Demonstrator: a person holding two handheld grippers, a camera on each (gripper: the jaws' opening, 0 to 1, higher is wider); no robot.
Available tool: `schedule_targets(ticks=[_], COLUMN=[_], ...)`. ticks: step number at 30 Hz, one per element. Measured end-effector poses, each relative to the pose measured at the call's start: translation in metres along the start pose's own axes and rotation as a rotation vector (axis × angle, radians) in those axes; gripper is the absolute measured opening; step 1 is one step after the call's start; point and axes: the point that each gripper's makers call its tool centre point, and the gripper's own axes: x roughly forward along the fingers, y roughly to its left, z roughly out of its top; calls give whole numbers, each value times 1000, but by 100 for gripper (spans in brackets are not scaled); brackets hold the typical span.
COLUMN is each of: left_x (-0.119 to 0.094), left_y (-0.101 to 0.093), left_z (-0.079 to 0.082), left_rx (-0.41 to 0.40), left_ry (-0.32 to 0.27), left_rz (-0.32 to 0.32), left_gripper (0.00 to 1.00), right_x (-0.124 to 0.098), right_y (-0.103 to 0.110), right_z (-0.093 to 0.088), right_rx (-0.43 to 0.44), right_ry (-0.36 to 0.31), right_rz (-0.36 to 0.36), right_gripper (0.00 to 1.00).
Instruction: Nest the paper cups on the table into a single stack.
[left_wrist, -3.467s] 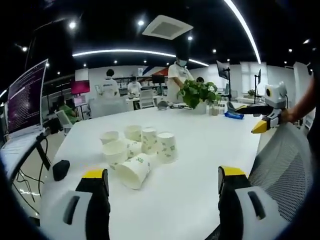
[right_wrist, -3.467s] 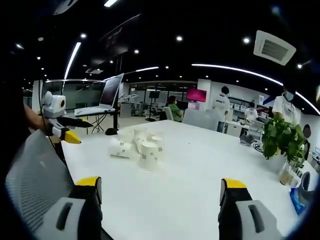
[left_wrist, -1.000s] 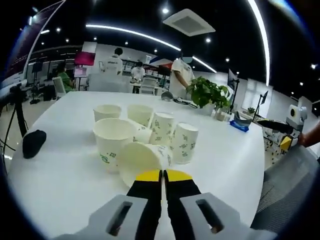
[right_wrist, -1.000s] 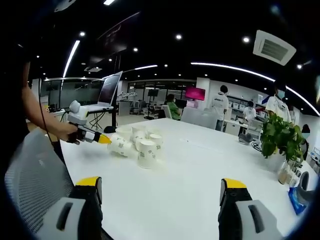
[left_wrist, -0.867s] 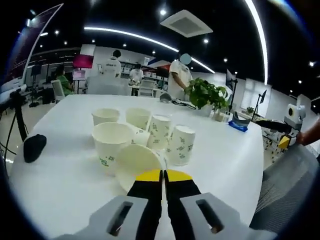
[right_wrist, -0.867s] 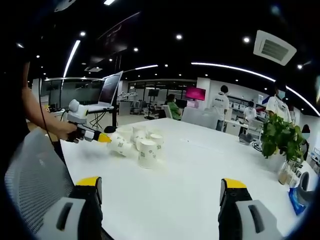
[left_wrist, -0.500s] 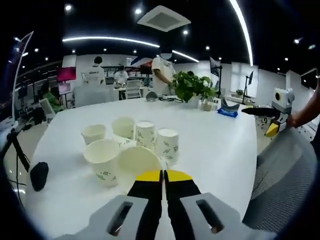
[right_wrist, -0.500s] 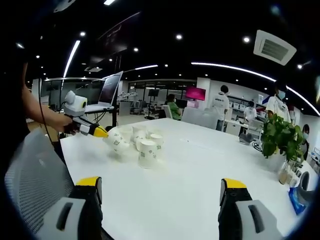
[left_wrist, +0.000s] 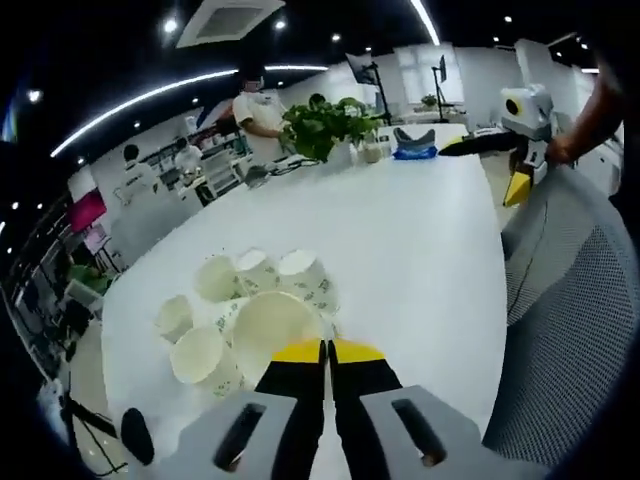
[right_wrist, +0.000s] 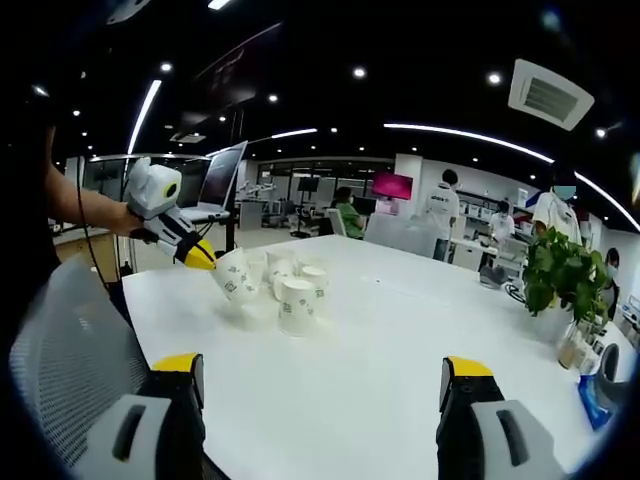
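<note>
paper this thin looks light and easily crushed, so the rim seems the place to pinch, gently; left tongs (left_wrist: 326, 352) are pressed together on the lifted cup (left_wrist: 270, 324) at its rim, above the other cups (left_wrist: 255, 280) clustered on the white bench (left_wrist: 420, 240); right tongs (right_wrist: 318, 372) hang spread, well apart

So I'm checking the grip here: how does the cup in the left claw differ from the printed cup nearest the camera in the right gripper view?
The held cup is lifted off the table and tilted, pinched at its rim by the shut left claw; the front cup rests on the table, untouched. The held cup's mouth points toward the claw; the front cup's wide end is down. Both are white paper cups with green print.
</note>
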Motion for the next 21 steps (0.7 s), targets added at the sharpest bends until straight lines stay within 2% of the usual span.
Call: schedule_targets(ticks=[8,15,17,21], left_x=[15,31,34,40], left_y=[-20,-38,-45,-51], left_z=[2,8,8,6], left_rx=[150,218,235,270], left_ry=[90,112,127,151], left_rz=[-97,-158,-192,-217], left_gripper=[0,0,0,0], right_x=[0,0,0,0], right_y=[0,0,0,-1], right_z=[0,-1,-1,-1], right_rx=[-2,-4,-5,-5], right_ry=[2,6,7,4], right_rz=[0,-1,-1,-4], right_gripper=[100,98,98,98])
